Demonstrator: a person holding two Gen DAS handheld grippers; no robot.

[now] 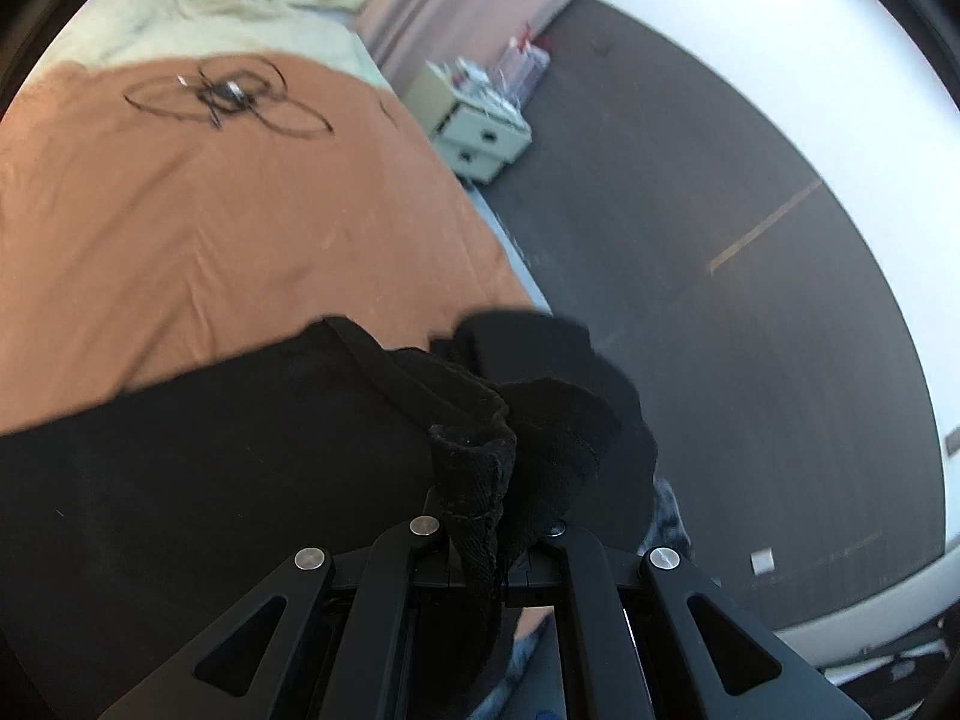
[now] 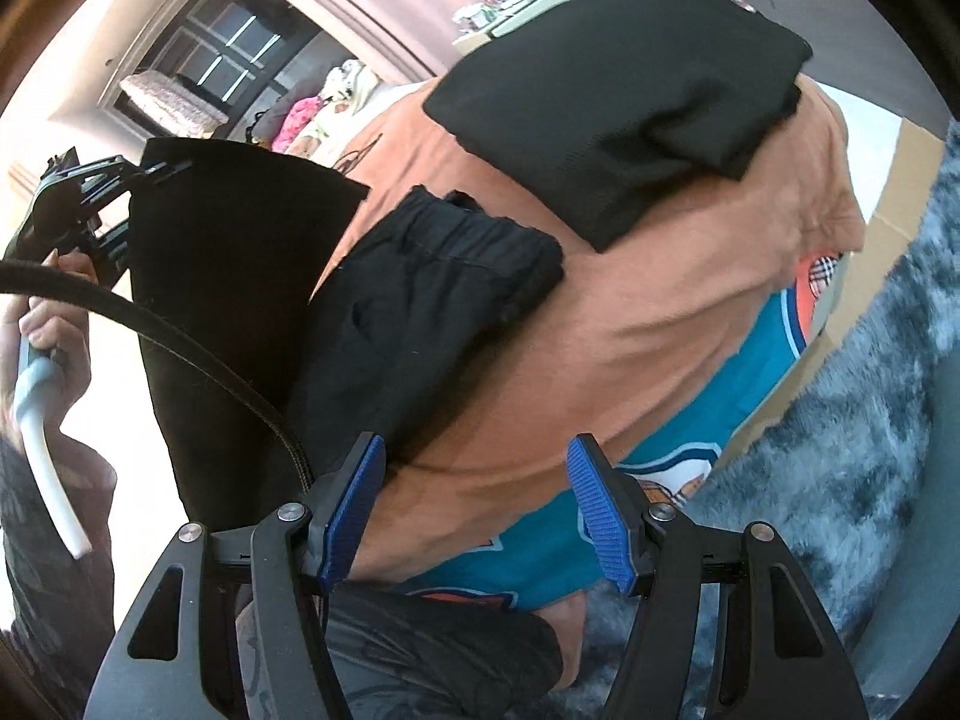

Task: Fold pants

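Observation:
The black pants point(image 1: 198, 468) lie across the near part of an orange sheet point(image 1: 228, 228) on the bed. My left gripper point(image 1: 489, 516) is shut on a bunched edge of the pants and lifts it. In the right wrist view the left gripper point(image 2: 150, 171) holds a hanging flap of the pants point(image 2: 228, 300) up at the left, with the elastic waistband point(image 2: 468, 252) lying on the orange sheet point(image 2: 630, 312). My right gripper point(image 2: 477, 480) is open and empty, its blue pads point(image 2: 591, 510) just above the sheet's near edge.
A folded black garment point(image 2: 618, 102) lies further along the bed. A teal printed cloth point(image 2: 690, 420) hangs below the sheet. A coiled black cable point(image 1: 228, 96) lies on the bed. A white drawer unit point(image 1: 480, 132) stands on the dark floor point(image 1: 720, 360). A grey shaggy rug point(image 2: 840, 450) lies at the right.

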